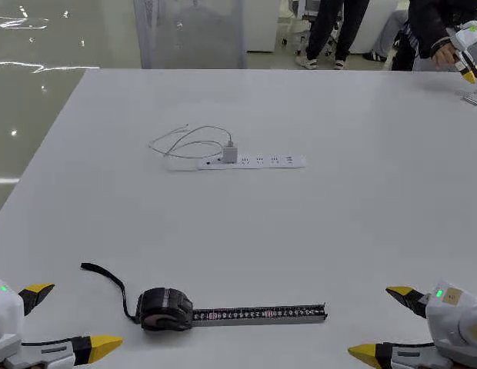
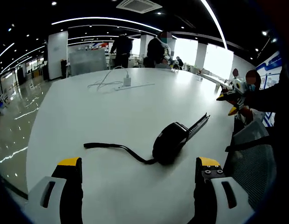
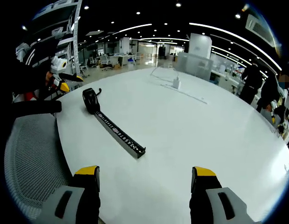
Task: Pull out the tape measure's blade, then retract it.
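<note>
**Inspector:** Two tools in the head view, left tool (image 1: 85, 315) and right tool (image 1: 370, 321), both at the near edge of the desk (image 1: 300, 231). Jaws are spread wide and hold nothing. The tape measure (image 1: 165, 309) lies between them, nearer the left one and touching neither.

**Supervisor:** Condition of the item?

**Inspector:** Dark, rounded case. The blade (image 1: 258, 314) is already out, lying straight along the desk toward the right tool. A black wrist strap (image 1: 108, 278) trails off the opposite side.

**Supervisor:** Left gripper view?

**Inspector:** The case sits just ahead of the wide jaws, with the strap curling across in front of them.

**Supervisor:** Right gripper view?

**Inspector:** The blade's end hook points toward the open jaws, clear of them.

**Supervisor:** Hazards?

**Inspector:** In my judgement, releasing the blade while the case is unheld would let it whip back. That would skid the case across the smooth desk. The strap could also snag a jaw on approach.
</note>
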Motion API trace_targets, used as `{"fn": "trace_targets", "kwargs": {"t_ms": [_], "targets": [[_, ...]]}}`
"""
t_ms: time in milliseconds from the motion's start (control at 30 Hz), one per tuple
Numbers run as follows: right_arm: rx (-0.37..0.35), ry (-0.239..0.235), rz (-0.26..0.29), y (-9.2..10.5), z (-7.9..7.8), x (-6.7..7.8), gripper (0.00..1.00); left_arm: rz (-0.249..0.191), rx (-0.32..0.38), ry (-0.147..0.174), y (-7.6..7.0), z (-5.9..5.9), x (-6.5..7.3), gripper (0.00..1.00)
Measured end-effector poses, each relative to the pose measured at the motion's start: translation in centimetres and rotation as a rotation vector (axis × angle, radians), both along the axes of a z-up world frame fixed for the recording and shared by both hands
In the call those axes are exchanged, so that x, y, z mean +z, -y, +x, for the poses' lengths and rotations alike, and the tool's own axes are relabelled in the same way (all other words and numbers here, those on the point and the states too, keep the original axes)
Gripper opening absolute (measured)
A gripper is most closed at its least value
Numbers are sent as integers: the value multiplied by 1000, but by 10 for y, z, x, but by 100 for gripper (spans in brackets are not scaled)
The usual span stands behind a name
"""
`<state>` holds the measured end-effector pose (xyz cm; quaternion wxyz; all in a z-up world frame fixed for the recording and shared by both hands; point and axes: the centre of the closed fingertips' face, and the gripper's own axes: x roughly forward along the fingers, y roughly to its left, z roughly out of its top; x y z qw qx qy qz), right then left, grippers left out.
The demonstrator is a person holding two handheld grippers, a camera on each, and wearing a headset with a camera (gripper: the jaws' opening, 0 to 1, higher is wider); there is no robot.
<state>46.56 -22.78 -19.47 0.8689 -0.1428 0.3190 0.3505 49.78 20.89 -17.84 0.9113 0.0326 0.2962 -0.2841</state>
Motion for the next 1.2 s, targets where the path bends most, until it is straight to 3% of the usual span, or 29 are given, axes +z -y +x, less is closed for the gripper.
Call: {"fn": "trace_targets", "kwargs": {"t_ms": [67,167,300,433,567,867,1033,1200], "targets": [[-14,-1,-10,5,-7,-2,83,-15,9,-5,-3,-5,0,99],[-30,0,-20,15,-14,-6,84,0,17,-42,-6,-14,-8,99],[-62,-4,-23,27,-22,-10,90,6,19,-28,-6,-22,-10,99],[-94,21,-17,35,-28,-8,99,0,13,-55,-6,-31,-15,99],[-117,0,30,33,-35,-3,99,16,9,-34,-8,-34,-11,99],[-118,-11,53,26,-43,-3,99,28,34,6,-15,-31,-2,99],[-110,-12,47,25,-46,-1,99,18,13,1,-12,-32,-1,99],[-113,-21,68,23,-45,4,99,35,-14,-5,-11,-36,-3,99]]}}
